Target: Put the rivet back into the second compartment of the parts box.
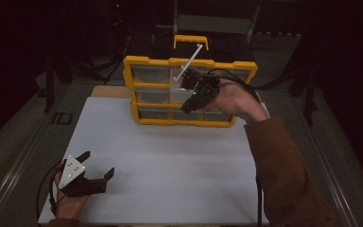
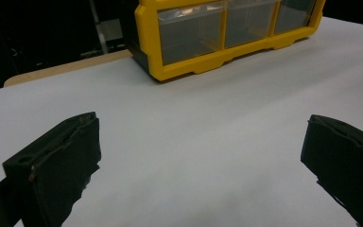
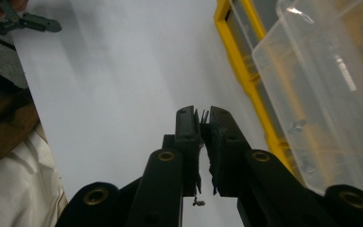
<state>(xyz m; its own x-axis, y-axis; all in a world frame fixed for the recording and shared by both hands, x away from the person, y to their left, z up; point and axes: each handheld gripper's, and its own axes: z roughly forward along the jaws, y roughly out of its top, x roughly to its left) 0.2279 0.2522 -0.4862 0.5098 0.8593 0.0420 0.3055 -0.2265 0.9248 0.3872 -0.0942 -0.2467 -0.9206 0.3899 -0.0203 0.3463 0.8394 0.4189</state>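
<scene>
A yellow organiser with clear drawers stands at the far side of the white tabletop. My right gripper hovers in front of its middle drawers, with the jaws shut to a narrow slit. I cannot make out anything held between them. Close beside it a clear drawer juts out of the yellow frame. A thin white bar slants up from the gripper over the organiser's top. My left gripper rests low at the near left with its jaws wide open over bare table.
The organiser's bottom row of drawers lies ahead of the left gripper. Beyond the organiser sits a yellow handle, with dark surroundings behind. A brown sleeve reaches in from the near right. The left gripper shows far off.
</scene>
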